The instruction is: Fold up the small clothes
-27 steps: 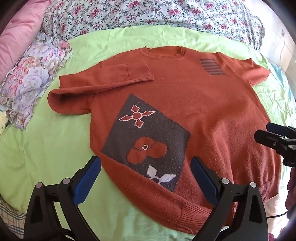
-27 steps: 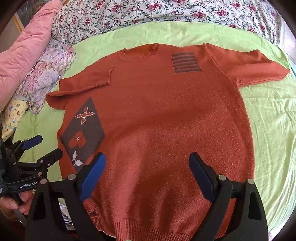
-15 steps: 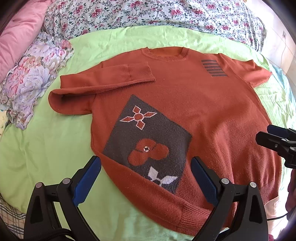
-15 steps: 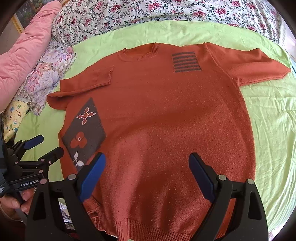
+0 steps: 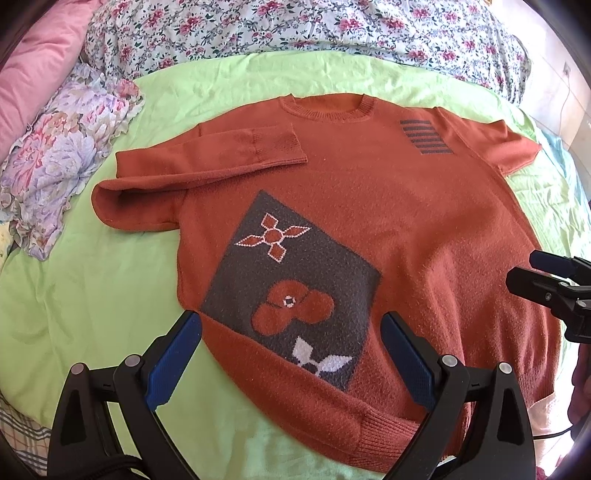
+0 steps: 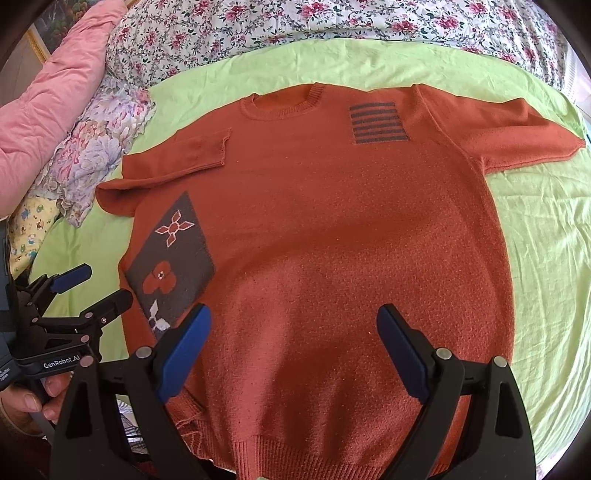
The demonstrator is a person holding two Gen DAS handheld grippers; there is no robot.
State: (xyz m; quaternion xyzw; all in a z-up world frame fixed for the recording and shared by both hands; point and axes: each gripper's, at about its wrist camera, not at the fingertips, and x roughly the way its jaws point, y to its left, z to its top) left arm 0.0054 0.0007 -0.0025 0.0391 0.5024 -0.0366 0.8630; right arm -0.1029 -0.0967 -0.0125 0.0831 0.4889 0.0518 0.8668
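Observation:
A rust-orange knit sweater (image 5: 406, 206) lies flat, front up, on the green sheet; it also shows in the right wrist view (image 6: 351, 240). Its left sleeve (image 5: 221, 155) is folded in across the chest. Its right sleeve (image 6: 517, 129) lies spread outward. A dark patch with flower motifs (image 5: 291, 291) sits low on the left. My left gripper (image 5: 291, 354) is open and empty above the hem near that patch. My right gripper (image 6: 293, 350) is open and empty above the lower middle of the sweater. Each gripper shows in the other's view, the right one (image 5: 543, 280) and the left one (image 6: 92, 288).
A green sheet (image 5: 92, 295) covers the bed. A floral quilt (image 5: 295, 26) runs along the back. A pink pillow (image 6: 55, 92) and a flowered pillow (image 5: 62, 155) lie at the left. A hand (image 6: 26, 406) holds the left gripper's handle.
Both grippers have drifted very slightly; the sweater sits a touch lower in the left wrist view. The sweater itself has not moved.

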